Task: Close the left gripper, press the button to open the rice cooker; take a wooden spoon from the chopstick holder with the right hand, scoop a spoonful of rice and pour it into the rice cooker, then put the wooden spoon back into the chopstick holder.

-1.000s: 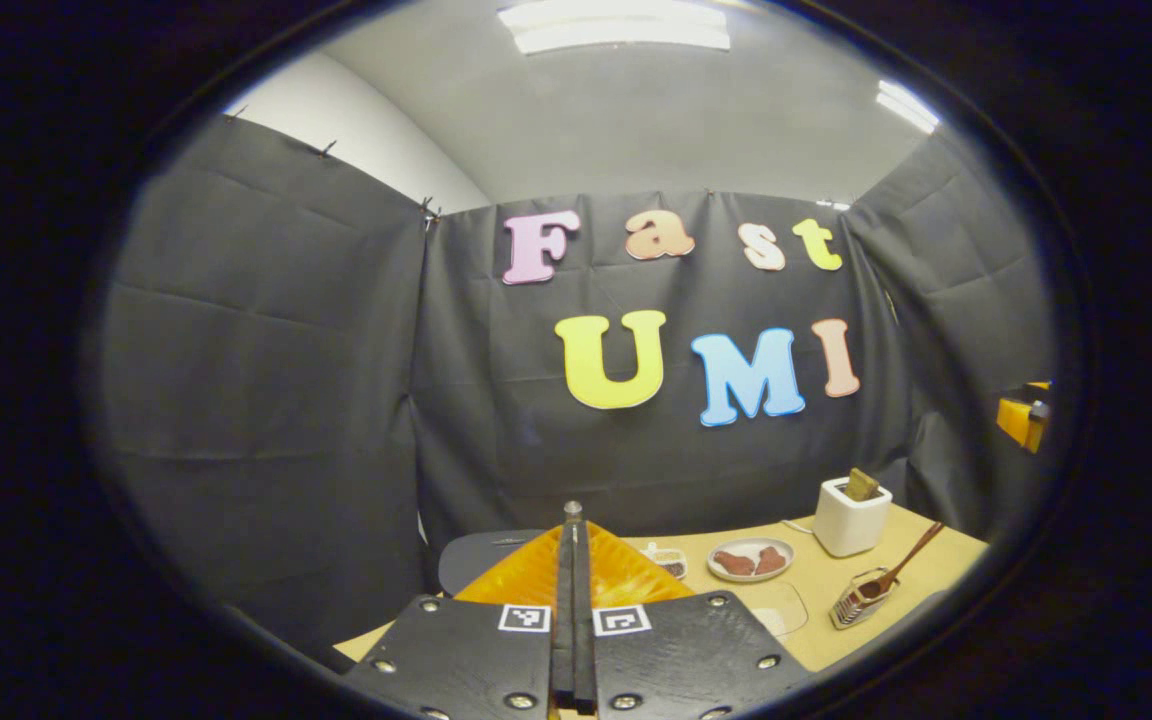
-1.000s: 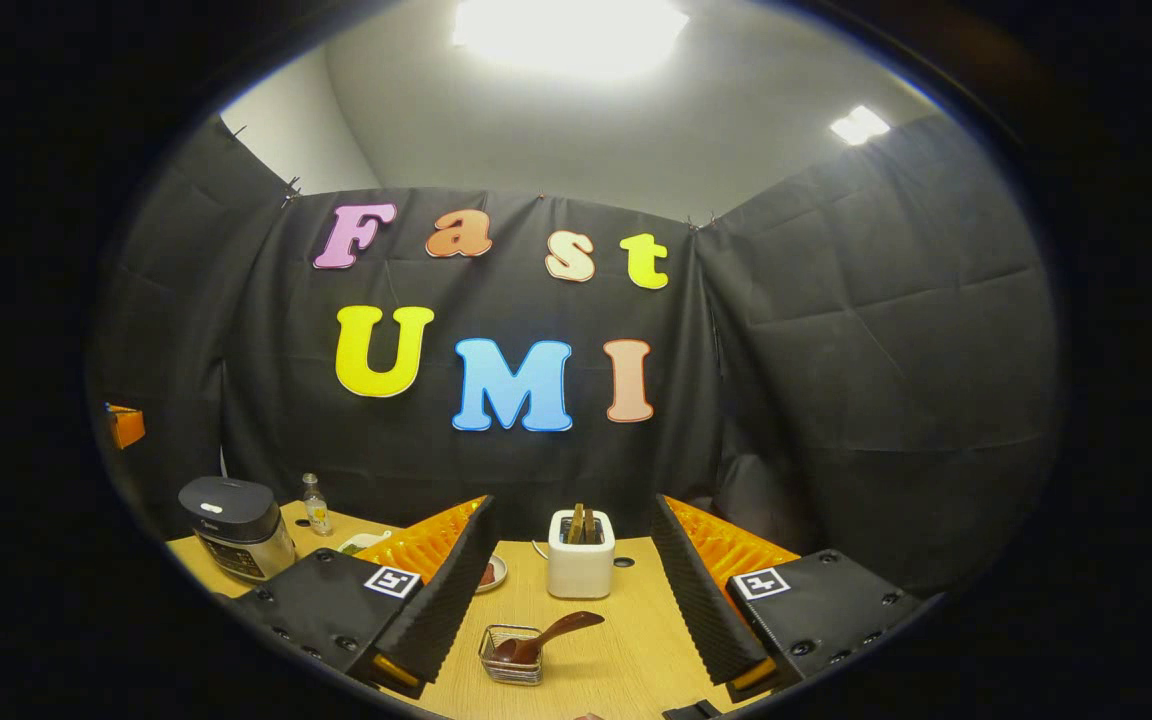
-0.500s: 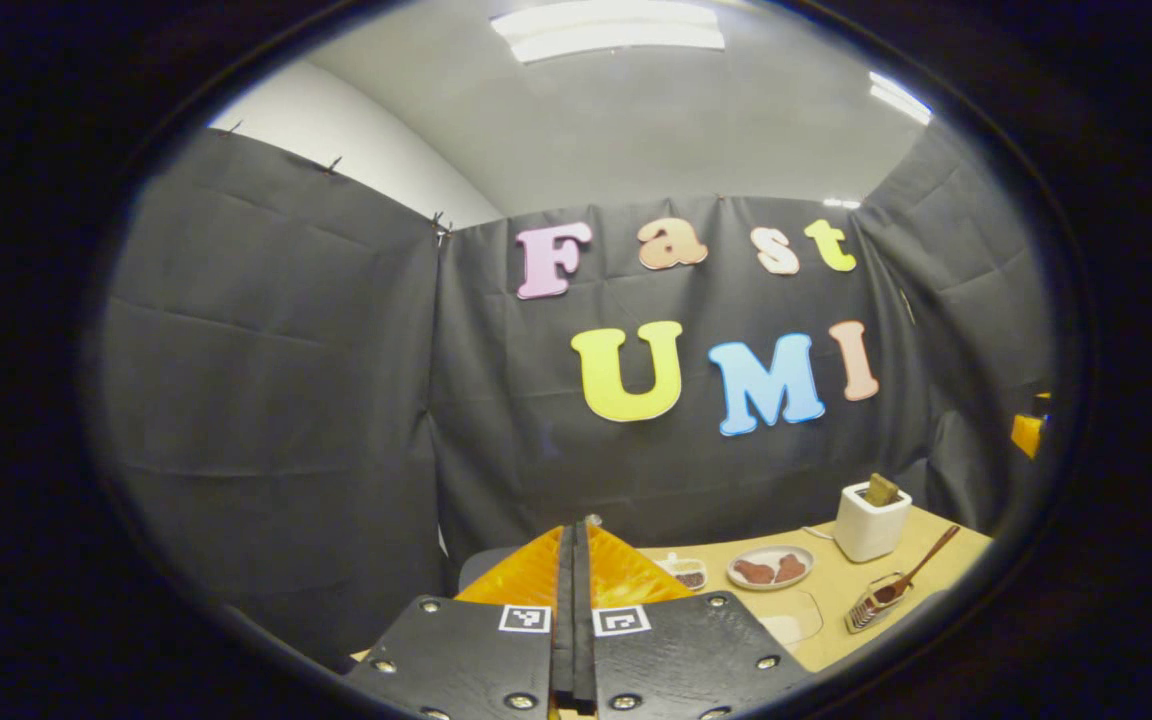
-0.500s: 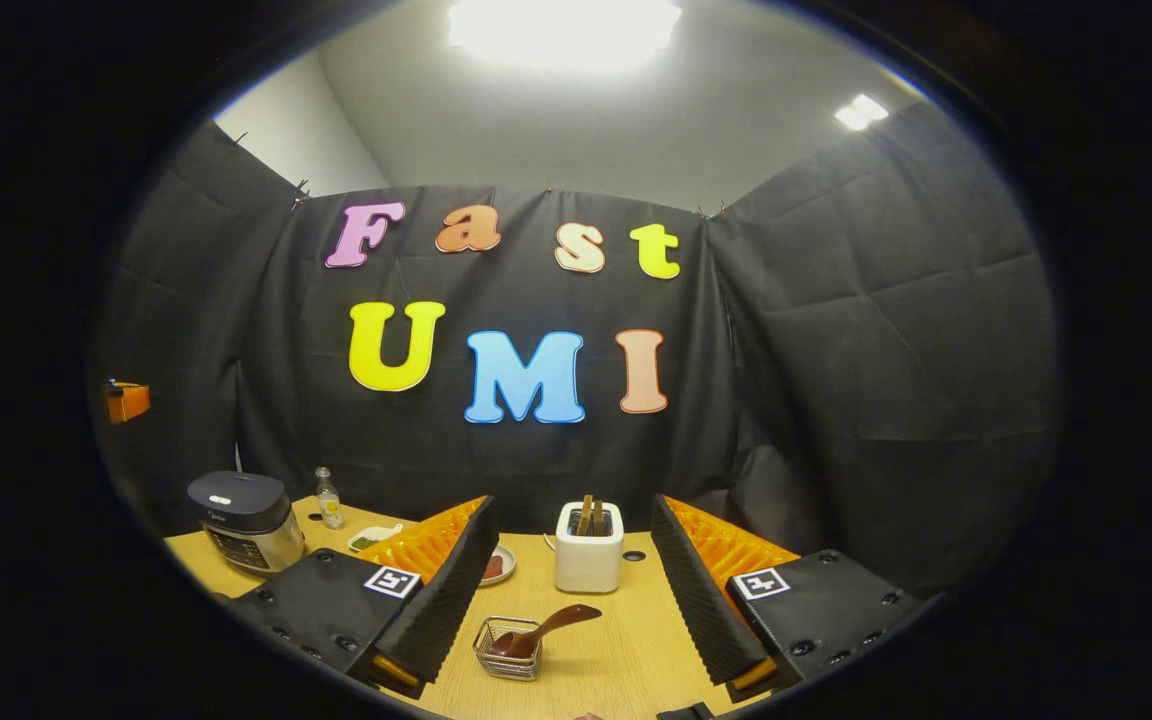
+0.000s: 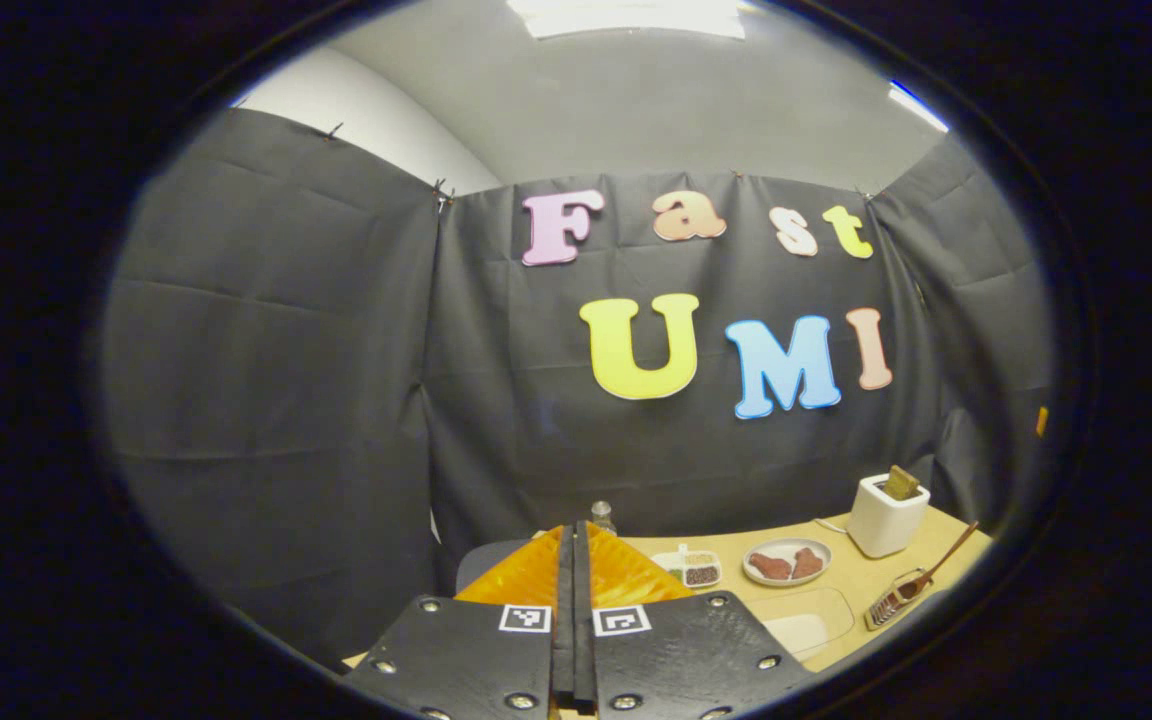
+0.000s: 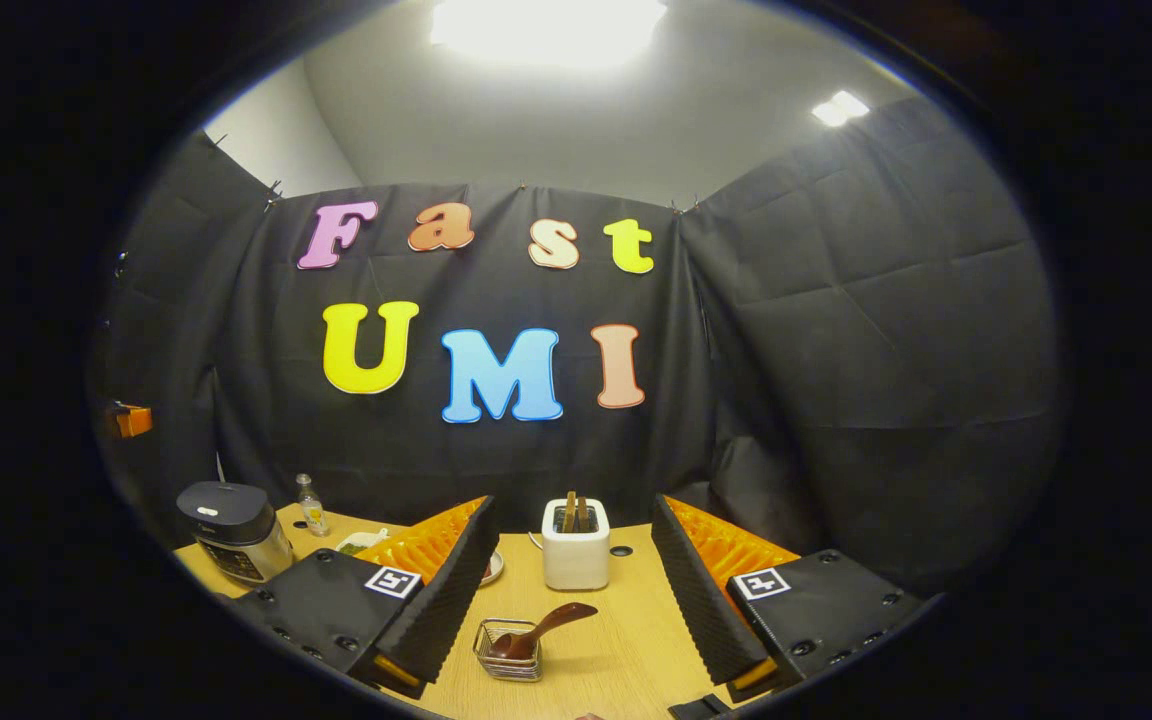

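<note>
From the left gripper view I see my left gripper (image 5: 573, 545) with its fingers clenched flat together and nothing between them, raised above the bench (image 5: 846, 590); a dark rounded shape, which I take for the rice cooker (image 5: 481, 562), sits just behind and left of the fingers, largely hidden by them; a small bottle (image 5: 601, 514) peeks up past the fingertips; right of the fingers lie a divided dish (image 5: 691, 568), a plate (image 5: 786, 562) with reddish-brown pieces, and a white toaster (image 5: 887, 514); far right, the wire chopstick holder (image 5: 891, 598) carries the wooden spoon (image 5: 941, 562), its handle leaning up and right.

In the right gripper view my right gripper (image 6: 571, 560) has its fingers released, spread wide and empty; between them, low and near, stands the chopstick holder (image 6: 509, 651) with the wooden spoon (image 6: 543, 630) resting in it, handle tilted right; the toaster (image 6: 576, 545) stands farther ahead between the fingers; the rice cooker (image 6: 233, 517), lid down, sits well left of the left finger, the bottle (image 6: 312, 504) just beside it.
</note>
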